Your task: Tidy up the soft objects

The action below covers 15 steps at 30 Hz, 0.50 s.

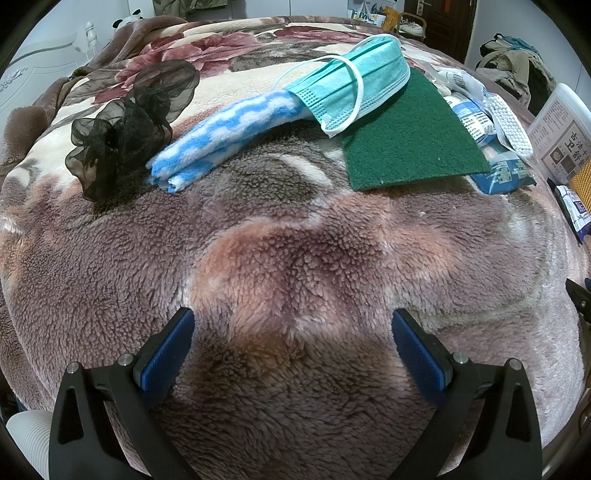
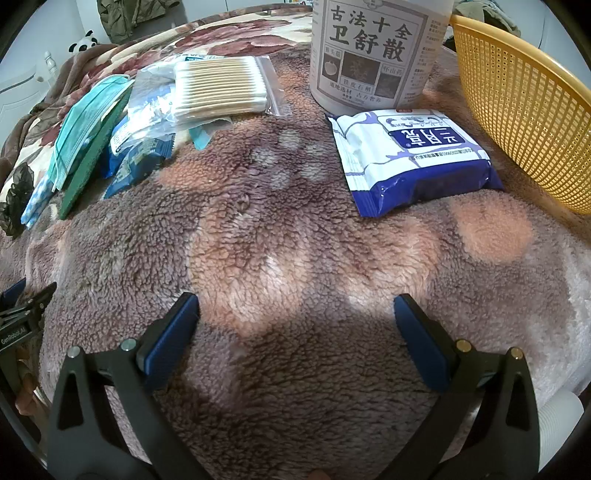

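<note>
Nothing sorted yet, by the look of it: left hand-held gripper (image 1: 293,328) and right hand-held gripper (image 2: 295,314) both hover spread and empty over the bed blanket (image 1: 295,258), with face mask (image 1: 354,77), blue towel (image 1: 225,136), black scrunchie (image 1: 125,125), green pad (image 1: 406,136) and tissue pack (image 2: 410,155) lying loose outside the yellow basket (image 2: 524,107).

This is a bedroom in a home. A big bed (image 1: 295,258) is covered with a fuzzy flower blanket (image 1: 229,40). A white headboard (image 1: 40,62) stands at the far end, with a toy panda (image 2: 84,43) near it. Clothes (image 1: 517,62) lie in a pile by a dark wooden door (image 1: 439,22).
</note>
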Tool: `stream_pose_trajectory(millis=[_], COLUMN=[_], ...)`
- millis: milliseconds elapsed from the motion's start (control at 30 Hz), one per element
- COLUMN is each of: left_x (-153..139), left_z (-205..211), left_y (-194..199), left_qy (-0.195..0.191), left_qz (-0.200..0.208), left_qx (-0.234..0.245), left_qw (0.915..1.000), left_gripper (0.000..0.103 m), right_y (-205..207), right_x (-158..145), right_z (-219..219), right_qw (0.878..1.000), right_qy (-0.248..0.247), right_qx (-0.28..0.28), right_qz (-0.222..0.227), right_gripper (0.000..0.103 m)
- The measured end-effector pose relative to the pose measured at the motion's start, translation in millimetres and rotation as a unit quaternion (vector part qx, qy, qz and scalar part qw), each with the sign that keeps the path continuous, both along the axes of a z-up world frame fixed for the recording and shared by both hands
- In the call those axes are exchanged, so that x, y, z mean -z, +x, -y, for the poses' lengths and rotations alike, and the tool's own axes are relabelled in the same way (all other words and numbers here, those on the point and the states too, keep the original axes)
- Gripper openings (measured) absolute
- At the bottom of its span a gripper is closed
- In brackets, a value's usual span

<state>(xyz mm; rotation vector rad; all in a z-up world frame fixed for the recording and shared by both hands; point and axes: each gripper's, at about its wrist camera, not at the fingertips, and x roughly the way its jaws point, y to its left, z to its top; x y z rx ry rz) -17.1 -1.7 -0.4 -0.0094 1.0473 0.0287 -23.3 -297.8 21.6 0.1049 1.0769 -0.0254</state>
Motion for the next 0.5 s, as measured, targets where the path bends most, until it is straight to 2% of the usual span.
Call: stream_pose_trajectory(millis=[500], left_x=[0.2], left_z=[0.0], left_y=[-1.0], left_qy=[0.000], left_qz=[0.001], left_qx=[0.000], left_qw=[1.0000], left_gripper=[0.103], right_y=[-1.4], right_x=[-0.4], right_z=[0.3], right_qw=[1.000], right_qy=[0.000], right_qx=[0.000], right_qz=[0.002], right_gripper=[0.103])
